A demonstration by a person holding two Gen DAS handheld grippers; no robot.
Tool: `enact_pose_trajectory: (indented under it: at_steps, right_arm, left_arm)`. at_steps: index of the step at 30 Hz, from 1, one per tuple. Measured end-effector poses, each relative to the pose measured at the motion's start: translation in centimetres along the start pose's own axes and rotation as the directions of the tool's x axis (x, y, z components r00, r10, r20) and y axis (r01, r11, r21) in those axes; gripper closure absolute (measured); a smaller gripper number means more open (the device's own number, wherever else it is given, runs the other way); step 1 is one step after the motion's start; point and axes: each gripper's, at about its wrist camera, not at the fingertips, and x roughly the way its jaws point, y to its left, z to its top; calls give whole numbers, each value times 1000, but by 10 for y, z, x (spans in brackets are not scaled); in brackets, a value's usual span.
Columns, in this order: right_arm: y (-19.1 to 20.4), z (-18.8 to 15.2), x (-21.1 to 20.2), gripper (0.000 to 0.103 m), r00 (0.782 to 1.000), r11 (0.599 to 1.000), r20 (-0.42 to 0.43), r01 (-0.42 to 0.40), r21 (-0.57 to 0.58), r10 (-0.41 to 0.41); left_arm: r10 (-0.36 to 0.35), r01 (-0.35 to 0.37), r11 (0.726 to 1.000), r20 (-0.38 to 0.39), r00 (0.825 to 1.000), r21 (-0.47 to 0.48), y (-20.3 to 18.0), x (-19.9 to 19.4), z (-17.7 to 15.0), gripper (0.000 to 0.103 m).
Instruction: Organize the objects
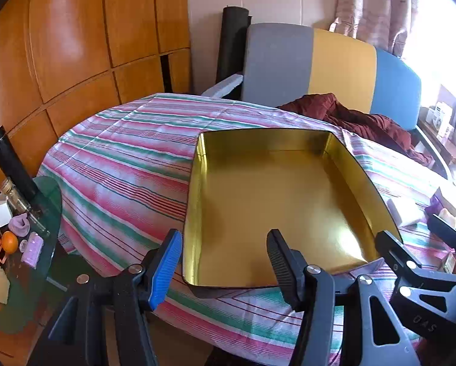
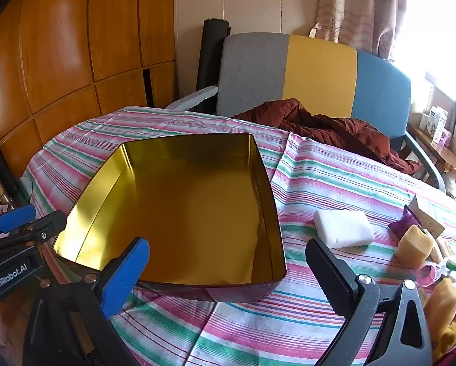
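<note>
Hidden: items at the table's right edge [image 2: 435, 244] are crowded and cut off; only a yellow sponge [image 2: 414, 245] and a white block [image 2: 343, 228] are clear.
Tin: the open gold tin [image 2: 185, 213] sits mid-table on the striped cloth [image 2: 319, 177], nothing inside.
Left gripper [image 1: 223, 262]: fingers partly apart, holding nothing, hovering at the tin's near edge.
Right gripper [image 2: 228, 274]: fingers spread wide, holding nothing, near the tin's near right corner.
</note>
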Motion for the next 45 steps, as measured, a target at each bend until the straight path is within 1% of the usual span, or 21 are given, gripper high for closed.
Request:
enact_pose_trajectory:
  at_steps: [4, 6, 9, 10, 13, 14, 17, 20, 22, 27, 30, 33, 37, 39, 45]
  right_arm:
    - [-1, 0, -1, 0, 1000, 1000, 1, 8, 2, -8]
    - [-2, -1, -1, 0, 1000, 1000, 0, 9, 2, -9]
    - [-3, -2, -1, 0, 1000, 1000, -4, 8, 5, -8]
    - [-4, -3, -2, 0, 1000, 1000, -5, 7, 7, -7]
    - [-8, -4, -2, 0, 1000, 1000, -12, 11, 23, -11]
    - [-11, -5, -2, 0, 1000, 999, -13, 15, 30, -15]
    - [-17, -7, -4, 0, 999, 999, -16, 32, 44, -31]
    - [-28, -9, -7, 0, 999, 997, -21, 48, 60, -47]
    - [-35, -11, -9, 0, 998, 996, -21, 58, 69, -57]
    - [-50, -14, -17, 0, 996, 992, -22, 85, 90, -84]
    - [-61, -17, -19, 0, 995, 989, -29, 102, 109, -99]
    - [-73, -21, -22, 0, 993, 984, -37, 119, 130, -115]
    - [-88, -24, -23, 0, 989, 976, -50, 148, 161, -141]
    - [-98, -26, -24, 0, 986, 971, -54, 162, 178, -155]
    - [-125, -30, -29, 0, 977, 952, -65, 212, 220, -202]
  left_arm:
    - [-47, 47, 999, 6, 999, -6, 0, -4, -1, 44]
    - [-67, 67, 998, -3, 998, -9, -1, -4, -1, 44]
    - [-51, 51, 999, -59, 997, -1, -7, 0, -2, 44]
    - [-40, 40, 999, -63, 997, 6, -9, 1, -4, 44]
    - [4, -1, 998, -53, 999, 56, -16, 2, -8, 44]
    - [4, -1, 998, -44, 999, 64, -17, 1, -8, 44]
    - [-36, 38, 996, -22, 999, 79, -17, -1, -8, 44]
    - [-20, 22, 992, -23, 1000, 122, -23, 0, -5, 44]
    - [-18, 21, 991, -20, 1000, 135, -26, 0, -2, 44]
    - [-42, 40, 984, 10, 999, 172, -36, -9, 3, 44]
    - [-73, 66, 978, 27, 997, 200, -44, -14, 4, 44]
    - [-87, 77, 971, 36, 996, 225, -52, -17, 4, 43]
    - [-103, 90, 963, 40, 994, 254, -62, -19, 4, 43]
    - [-121, 107, 957, 36, 992, 268, -68, -20, 5, 43]
    - [-140, 122, 944, 37, 990, 308, -83, -18, 6, 43]
